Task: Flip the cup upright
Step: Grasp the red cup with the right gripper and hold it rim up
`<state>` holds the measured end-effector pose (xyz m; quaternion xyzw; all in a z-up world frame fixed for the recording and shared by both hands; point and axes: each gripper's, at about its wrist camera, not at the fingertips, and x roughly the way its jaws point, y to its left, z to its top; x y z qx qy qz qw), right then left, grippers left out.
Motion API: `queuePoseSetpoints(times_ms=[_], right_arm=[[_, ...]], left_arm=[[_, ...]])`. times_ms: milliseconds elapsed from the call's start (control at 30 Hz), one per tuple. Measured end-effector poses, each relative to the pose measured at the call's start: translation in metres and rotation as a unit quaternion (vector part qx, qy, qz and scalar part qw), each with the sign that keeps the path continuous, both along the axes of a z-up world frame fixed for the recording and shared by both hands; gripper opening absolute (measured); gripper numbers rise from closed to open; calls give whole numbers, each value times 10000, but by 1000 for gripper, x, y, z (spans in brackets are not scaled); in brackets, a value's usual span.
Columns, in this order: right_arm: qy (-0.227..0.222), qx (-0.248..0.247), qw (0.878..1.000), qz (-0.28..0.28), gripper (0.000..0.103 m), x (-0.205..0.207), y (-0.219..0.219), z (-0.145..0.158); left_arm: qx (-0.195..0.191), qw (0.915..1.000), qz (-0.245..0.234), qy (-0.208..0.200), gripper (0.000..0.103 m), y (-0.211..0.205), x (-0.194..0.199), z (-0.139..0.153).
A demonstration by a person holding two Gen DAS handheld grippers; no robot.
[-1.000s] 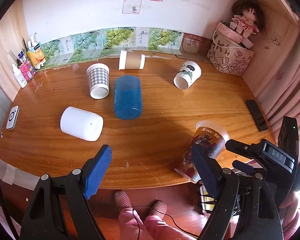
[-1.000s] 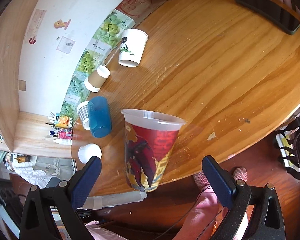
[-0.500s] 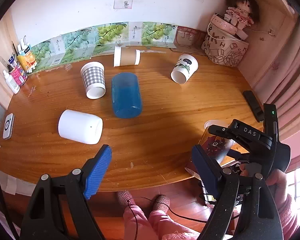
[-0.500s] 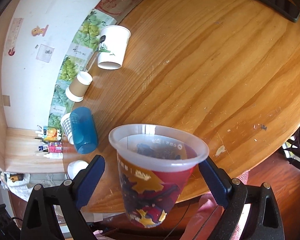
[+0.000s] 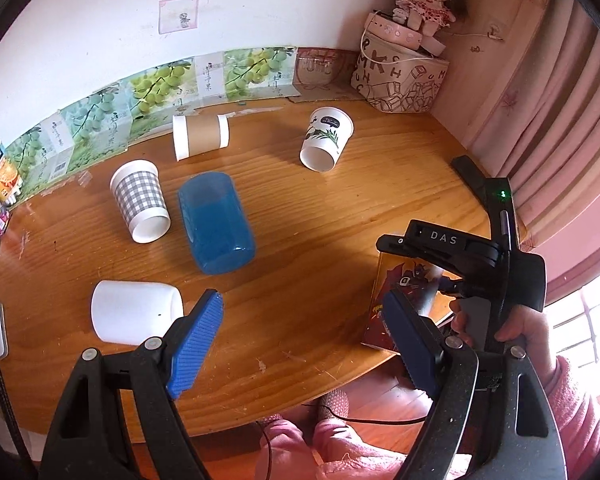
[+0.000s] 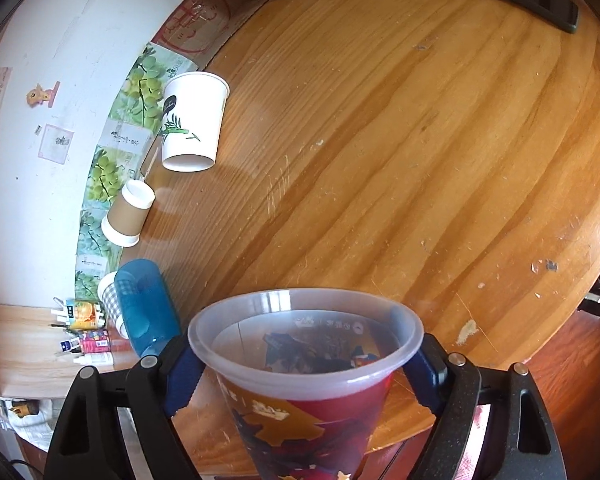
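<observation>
A red printed plastic cup (image 6: 306, 380) with a clear rim stands mouth up near the table's front right edge. My right gripper (image 6: 300, 376) is shut on it, one blue pad on each side just below the rim. In the left wrist view the cup (image 5: 400, 292) is partly hidden behind the right gripper's black body (image 5: 460, 256). My left gripper (image 5: 304, 344) is open and empty above the table's front edge, left of the cup.
Several cups lie on their sides on the wooden table (image 5: 320, 208): a blue tumbler (image 5: 216, 222), a white cup (image 5: 134, 312), a checked cup (image 5: 140, 200), a brown-sleeved cup (image 5: 200, 136), a leaf-print cup (image 5: 326, 138). A black remote (image 5: 474, 178) lies at right. A fabric basket (image 5: 396, 76) is at back right.
The red cup has turned from tilted to mouth up. The right gripper has closed in on it and now grips it. The left gripper has moved slightly forward.
</observation>
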<state>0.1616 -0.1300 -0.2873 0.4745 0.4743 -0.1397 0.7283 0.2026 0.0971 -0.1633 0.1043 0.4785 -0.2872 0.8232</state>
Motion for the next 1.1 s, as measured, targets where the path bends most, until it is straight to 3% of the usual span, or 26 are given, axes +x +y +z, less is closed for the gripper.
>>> queuePoseSetpoints(times_ms=[167, 467, 567, 933, 1100], right_arm=[[-276, -220, 9994, -55, 82, 5, 9, 8], [-1148, -1224, 9855, 236, 82, 14, 40, 39], [-1371, -1537, 9782, 275, 82, 16, 48, 45], [-1866, -3061, 9329, 350, 82, 19, 80, 58], [-1843, -3190, 9290, 346, 82, 18, 91, 51]], left_arm=[[-28, 9998, -176, -2, 85, 0, 13, -3], [-6, 9994, -311, 146, 85, 8, 31, -8], [11, 9993, -348, 95, 85, 12, 34, -7], [100, 9984, -554, -8, 85, 23, 47, -7], [84, 9975, -699, -62, 85, 24, 50, -4]])
